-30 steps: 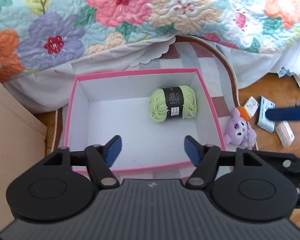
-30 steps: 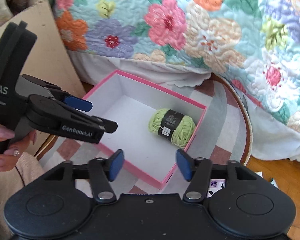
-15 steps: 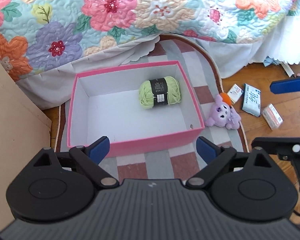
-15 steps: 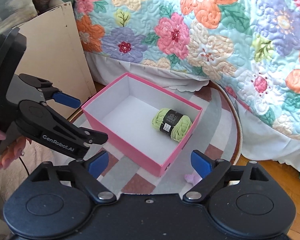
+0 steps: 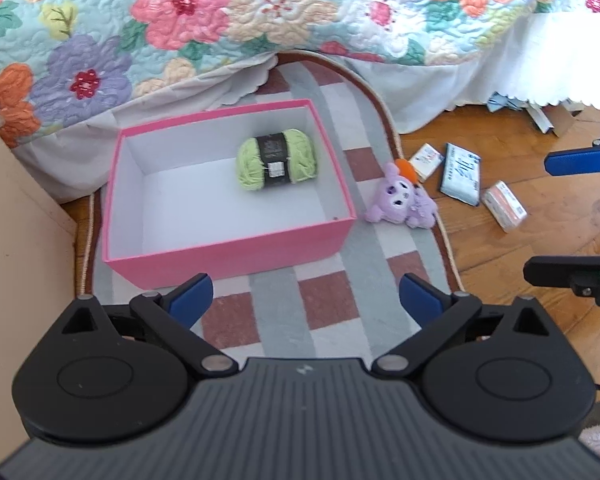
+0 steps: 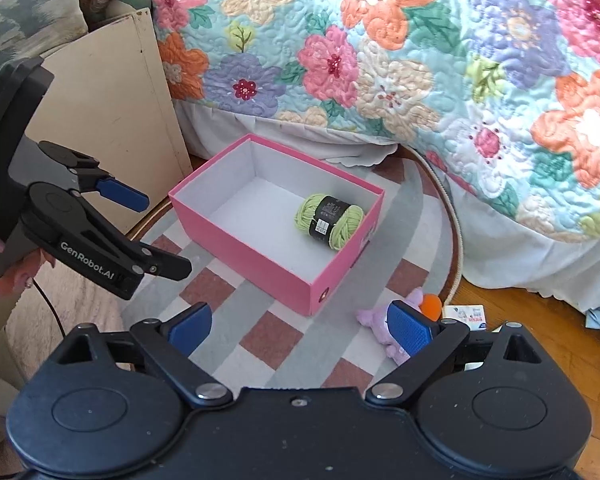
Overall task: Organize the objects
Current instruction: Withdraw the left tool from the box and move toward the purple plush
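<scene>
A green yarn ball (image 5: 278,164) with a black label lies inside the pink box (image 5: 228,258) on the checked rug. My left gripper (image 5: 305,294) hovers over the rug in front of the box, its jaws opening wide with nothing between them. My right gripper (image 6: 300,324) hangs to the box's right, jaws also opening and empty. In the right wrist view the yarn ball (image 6: 330,220) sits at the right end of the box (image 6: 260,264). A purple plush toy (image 5: 400,200) lies on the rug's edge just right of the box; the right finger partly hides the plush toy (image 6: 374,320).
A tissue pack (image 5: 460,172) and two small cartons (image 5: 504,206) lie on the wooden floor right of the rug. The flowered quilt (image 5: 260,12) hangs behind the box. A beige cabinet (image 6: 112,104) stands at the left. A hand (image 6: 4,280) holds the left gripper.
Both grippers have drawn back and up from the box, and their jaws have spread wider. The yarn ball stays in the box.
</scene>
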The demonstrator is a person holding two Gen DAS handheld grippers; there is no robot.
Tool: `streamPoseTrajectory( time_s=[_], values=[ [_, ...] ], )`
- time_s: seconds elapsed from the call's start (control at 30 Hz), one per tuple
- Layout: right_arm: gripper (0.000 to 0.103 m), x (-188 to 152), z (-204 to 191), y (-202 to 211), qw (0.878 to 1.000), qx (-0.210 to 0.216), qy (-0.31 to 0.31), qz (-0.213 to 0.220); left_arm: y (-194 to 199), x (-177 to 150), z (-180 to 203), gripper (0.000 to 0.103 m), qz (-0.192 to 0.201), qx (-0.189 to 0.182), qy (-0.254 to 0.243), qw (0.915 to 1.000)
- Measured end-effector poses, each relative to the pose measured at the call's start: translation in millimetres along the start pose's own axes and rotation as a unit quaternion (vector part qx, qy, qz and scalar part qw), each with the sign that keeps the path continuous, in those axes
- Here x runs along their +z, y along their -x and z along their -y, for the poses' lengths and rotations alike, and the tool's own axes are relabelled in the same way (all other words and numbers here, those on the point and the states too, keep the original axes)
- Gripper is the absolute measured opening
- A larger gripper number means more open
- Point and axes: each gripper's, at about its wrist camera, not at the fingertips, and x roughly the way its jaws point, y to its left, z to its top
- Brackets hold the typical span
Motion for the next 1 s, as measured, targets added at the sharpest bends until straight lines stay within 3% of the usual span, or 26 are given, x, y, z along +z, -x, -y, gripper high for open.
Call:
streamPoseTrajectory(
  time_s=[0.27, 0.5, 1.0],
  values=[
    [0.098, -32.5, 15.0, 8.4, 1.0, 0.002, 0.003, 0.019, -25.5, -11.0, 17.4, 0.102, -0.025, -0.057, 0.024, 0.9978],
    [0.098, -53.8, 28.2, 13.0, 1.0, 0.003, 0.006, 0.024, -40.2, -16.0, 47.5, 0.101, -0.036, -0.051, 0.011, 0.998],
    [0.098, -93.8, 55.8, -32.1, 0.998, -0.034, 0.014, 0.05, -88.4, -7.1, 95.0, 0.091, 0.011, -0.071, -0.05, 0.9961]
  ],
)
